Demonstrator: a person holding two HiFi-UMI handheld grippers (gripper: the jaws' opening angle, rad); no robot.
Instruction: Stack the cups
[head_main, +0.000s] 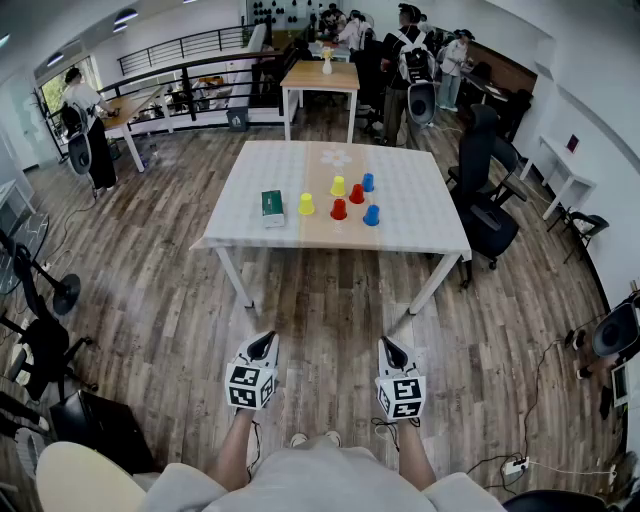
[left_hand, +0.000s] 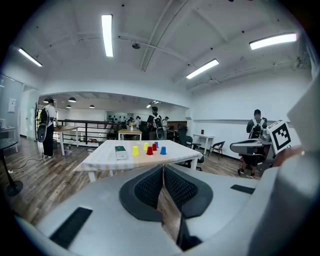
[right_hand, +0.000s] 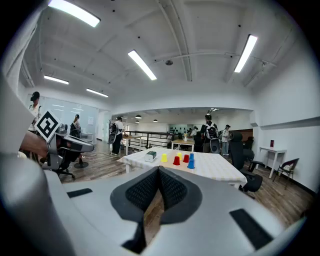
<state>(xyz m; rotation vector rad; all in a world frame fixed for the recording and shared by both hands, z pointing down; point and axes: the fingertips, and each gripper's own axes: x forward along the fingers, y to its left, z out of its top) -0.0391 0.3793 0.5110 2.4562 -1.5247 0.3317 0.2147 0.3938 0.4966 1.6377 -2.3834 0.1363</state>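
Six cups on the tabletop (head_main: 420, 205), in a loose cluster near its middle. All single, none stacked, and they appear mouth-down.
- Left yellow cup (head_main: 306, 204): leftmost of the group.
- Back yellow cup (head_main: 338, 186): farther back, right of the first.
- Front red cup (head_main: 339, 209): just nearer than the back yellow cup.
- Back red cup (head_main: 357, 194): between the back yellow cup and the blue ones.
- Back blue cup (head_main: 368, 182): farthest back on the right.
- Front blue cup (head_main: 371, 215): nearest edge of the cluster, right side.
Small gaps show between neighbours; the pair that looks closest is the back red and back blue.

Green box (head_main: 272, 207) lies just left of the left yellow cup, apart from it.

Left gripper (head_main: 263, 345): held low over the wood floor (head_main: 150, 300), well short of the tabletop, pointing toward it. In the left gripper view the jaws are pressed together with nothing between them, and the cups sit far off beyond the tips.

Right gripper (head_main: 389, 350): level with the left, same pointing. The right gripper view shows its jaws closed together and empty.

A black office chair (head_main: 485, 205) stands at the tabletop's right end. A second table (head_main: 320, 75) stands beyond, and people are at the far end of the room.
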